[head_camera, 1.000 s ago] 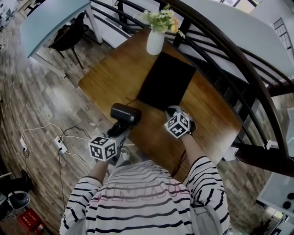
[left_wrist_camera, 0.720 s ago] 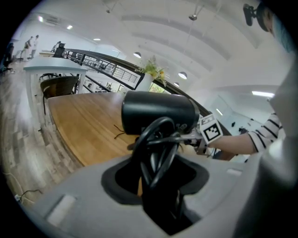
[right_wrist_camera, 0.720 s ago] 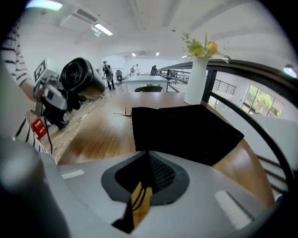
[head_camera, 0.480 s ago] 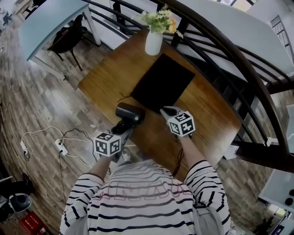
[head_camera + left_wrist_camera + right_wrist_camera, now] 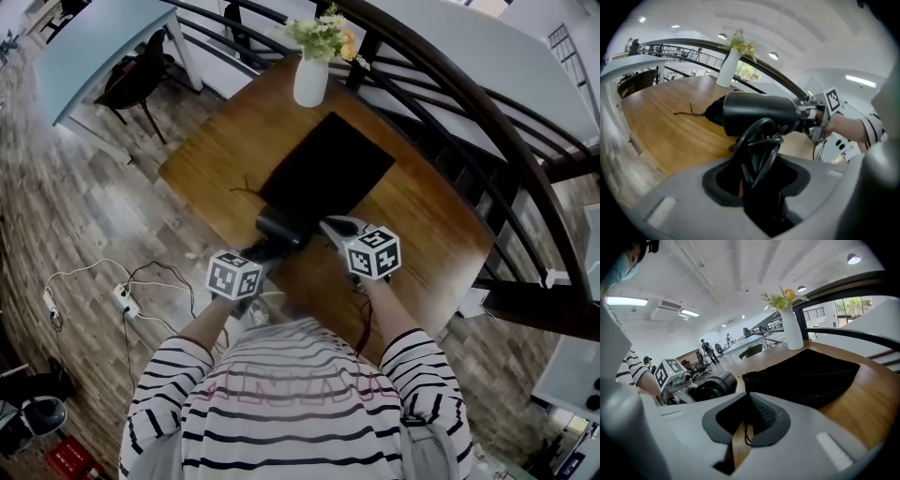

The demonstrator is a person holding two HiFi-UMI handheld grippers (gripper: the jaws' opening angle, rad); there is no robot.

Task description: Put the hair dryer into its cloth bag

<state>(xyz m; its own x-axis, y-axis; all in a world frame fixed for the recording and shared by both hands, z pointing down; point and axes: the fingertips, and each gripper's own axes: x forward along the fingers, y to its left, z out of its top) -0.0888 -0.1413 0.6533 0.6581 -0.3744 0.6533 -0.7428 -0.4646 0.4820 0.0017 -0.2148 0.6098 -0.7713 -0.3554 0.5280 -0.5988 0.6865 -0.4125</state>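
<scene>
The black cloth bag point(image 5: 328, 178) lies flat on the wooden table point(image 5: 216, 150), its mouth toward me. My left gripper point(image 5: 258, 251) is shut on the handle of the black hair dryer point(image 5: 281, 228), with the cord wound round that handle point(image 5: 757, 154). The dryer's barrel point(image 5: 759, 114) lies crosswise right at the bag's mouth. My right gripper point(image 5: 328, 225) is shut on the bag's near edge, and black cloth point(image 5: 757, 413) shows between its jaws. In the right gripper view the bag point(image 5: 806, 376) stretches away, with the dryer point(image 5: 712, 387) to its left.
A white vase of flowers point(image 5: 311, 82) stands at the table's far end behind the bag. The bag's drawstring point(image 5: 246, 190) trails left on the wood. A dark curved railing point(image 5: 450, 122) runs along the right. A power strip and cables point(image 5: 122, 298) lie on the floor at the left.
The left gripper has carried the dryer up the picture and rightward to the bag's mouth. The right gripper has rolled and risen, lifting the bag's near edge.
</scene>
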